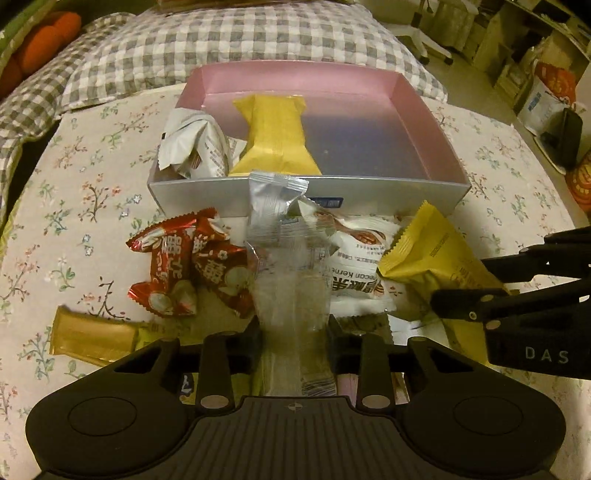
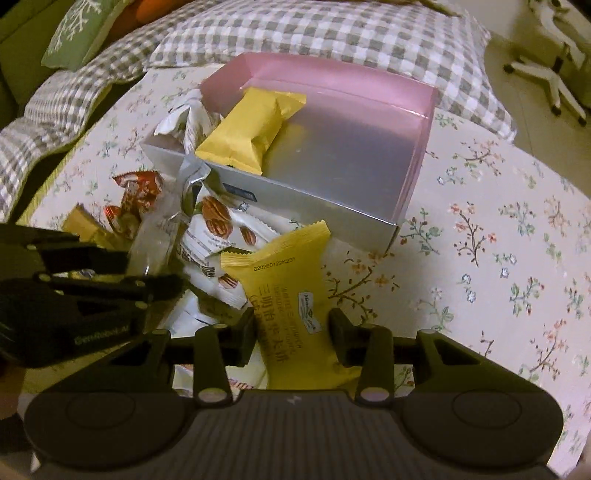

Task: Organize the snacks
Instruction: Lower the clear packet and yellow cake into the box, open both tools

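A silver box (image 1: pixel 369 192) with a pink inside stands on the floral sheet; it holds a yellow packet (image 1: pixel 275 136) and white packets (image 1: pixel 192 144). It also shows in the right wrist view (image 2: pixel 332 206). My left gripper (image 1: pixel 294 332) is shut on a clear silver-topped packet (image 1: pixel 284 258), in front of the box. My right gripper (image 2: pixel 291 325) is shut on a yellow packet (image 2: pixel 291 280), which also shows in the left wrist view (image 1: pixel 424 251). Red packets (image 1: pixel 184 266), a white pecan packet (image 1: pixel 354 258) and a gold bar (image 1: pixel 92 336) lie in a heap before the box.
A grey checked quilt (image 1: pixel 258 33) lies behind the box. The floral sheet (image 2: pixel 498 240) stretches to the right of the box. A green pillow (image 2: pixel 74 33) sits at far left. A white chair base (image 2: pixel 550 77) stands on the floor at right.
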### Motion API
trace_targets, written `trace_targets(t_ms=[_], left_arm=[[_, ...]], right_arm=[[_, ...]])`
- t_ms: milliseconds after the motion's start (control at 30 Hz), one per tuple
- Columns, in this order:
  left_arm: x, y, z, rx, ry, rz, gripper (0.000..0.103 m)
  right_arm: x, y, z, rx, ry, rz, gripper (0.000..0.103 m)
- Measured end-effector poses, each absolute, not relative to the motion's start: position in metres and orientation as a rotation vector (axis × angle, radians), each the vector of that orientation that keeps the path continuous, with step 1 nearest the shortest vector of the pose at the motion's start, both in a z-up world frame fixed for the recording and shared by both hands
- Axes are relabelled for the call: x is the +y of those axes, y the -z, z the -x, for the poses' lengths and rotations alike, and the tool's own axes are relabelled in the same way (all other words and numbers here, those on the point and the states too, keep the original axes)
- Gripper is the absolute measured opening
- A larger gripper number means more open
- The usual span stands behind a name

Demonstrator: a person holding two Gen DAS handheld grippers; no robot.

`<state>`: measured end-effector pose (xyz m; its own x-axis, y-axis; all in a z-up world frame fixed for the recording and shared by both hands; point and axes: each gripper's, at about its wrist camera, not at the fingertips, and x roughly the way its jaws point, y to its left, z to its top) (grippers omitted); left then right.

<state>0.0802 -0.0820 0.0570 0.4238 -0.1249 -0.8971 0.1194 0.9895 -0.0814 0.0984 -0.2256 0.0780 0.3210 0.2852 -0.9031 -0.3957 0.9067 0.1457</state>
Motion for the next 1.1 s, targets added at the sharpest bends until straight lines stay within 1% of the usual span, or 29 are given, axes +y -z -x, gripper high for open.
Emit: trace_targets(t_ms=[167, 367, 567, 1100], left_arm=[[-0.083, -0.076, -0.07, 1.085, 0.163, -0.014, 0.03], [-0.09, -0.091, -0.061, 1.059, 0.171, -0.02, 0.03], [-0.095, -0.109, -0.052, 0.984, 0.206, -0.031, 0.03], [-0.061, -0.134, -0.072, 0.907, 0.177, 0.111, 0.03]], right_arm=[[-0.229, -0.088, -0.086, 1.175, -0.423, 0.087, 0.037], [-0.234, -0.117, -0.073, 1.133, -0.418, 0.016, 0.037], [-0.235, -0.13, -0.07, 1.114, -0.382, -0.038, 0.037], [-0.232, -0.148, -0.081, 1.055, -0.339, -0.135, 0.037]])
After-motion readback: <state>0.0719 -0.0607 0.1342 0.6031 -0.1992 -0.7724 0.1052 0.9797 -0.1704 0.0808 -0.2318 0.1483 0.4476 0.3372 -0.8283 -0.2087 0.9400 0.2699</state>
